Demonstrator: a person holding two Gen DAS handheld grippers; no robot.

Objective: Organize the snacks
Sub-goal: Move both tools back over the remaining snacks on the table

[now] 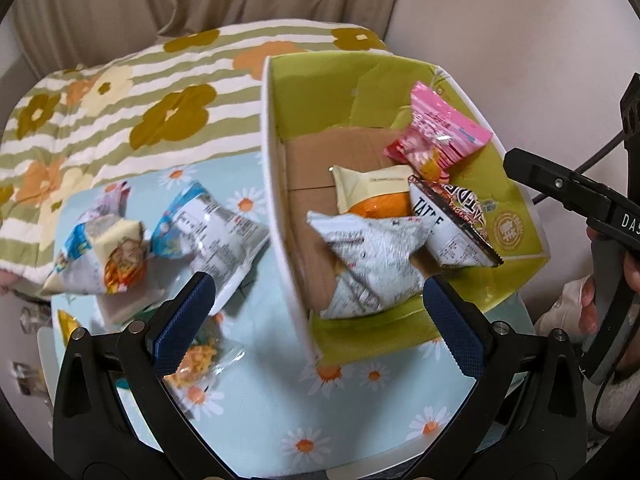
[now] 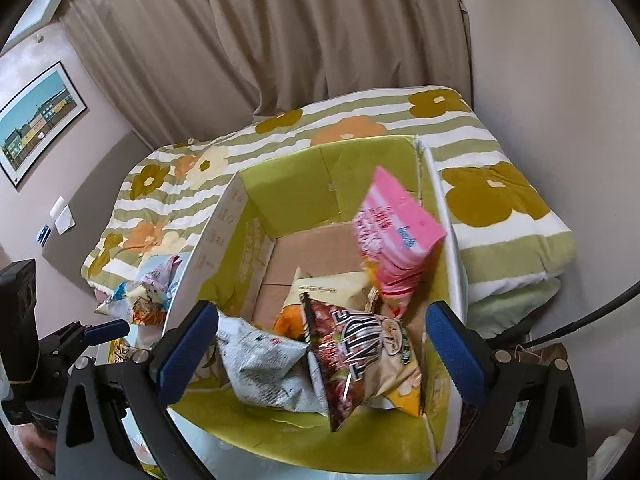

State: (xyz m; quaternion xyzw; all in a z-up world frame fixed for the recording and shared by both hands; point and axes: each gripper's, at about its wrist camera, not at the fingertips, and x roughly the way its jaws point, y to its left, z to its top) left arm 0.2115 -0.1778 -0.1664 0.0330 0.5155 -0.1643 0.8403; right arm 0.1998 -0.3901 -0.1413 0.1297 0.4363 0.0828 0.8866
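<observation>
Surface: table [image 1: 260,412] covered by a light-blue cloth printed with white-and-orange daisies
Box: open cardboard box [image 1: 276,216] with lime-green inner walls and a brown floor, standing on the table toward its right side
Box contents: white printed packet [image 1: 368,264] at the near end, dark "TATTE" packet [image 2: 360,356] beside it, cream-and-orange packet [image 1: 372,192] behind them, pink packet [image 2: 396,236] leaning on the far right wall
Loose snacks: blue-and-white packet [image 1: 208,228] and a yellow-and-blue packet [image 1: 100,256] on the cloth left of the box; a clear bag of yellowish pieces [image 1: 200,360] nearer the camera
Left gripper [image 1: 316,312]: fingers spread wide, holding nothing, above the near left corner of the box
Right gripper [image 2: 320,344]: fingers spread wide, holding nothing, above the box interior
Behind the table: folded quilt [image 1: 120,92] with green-and-white stripes and large flowers
Room: beige curtain [image 2: 280,40] behind the quilt, plain pale walls, framed picture [image 2: 36,116] of coloured houses on the left wall, wall switches below it
</observation>
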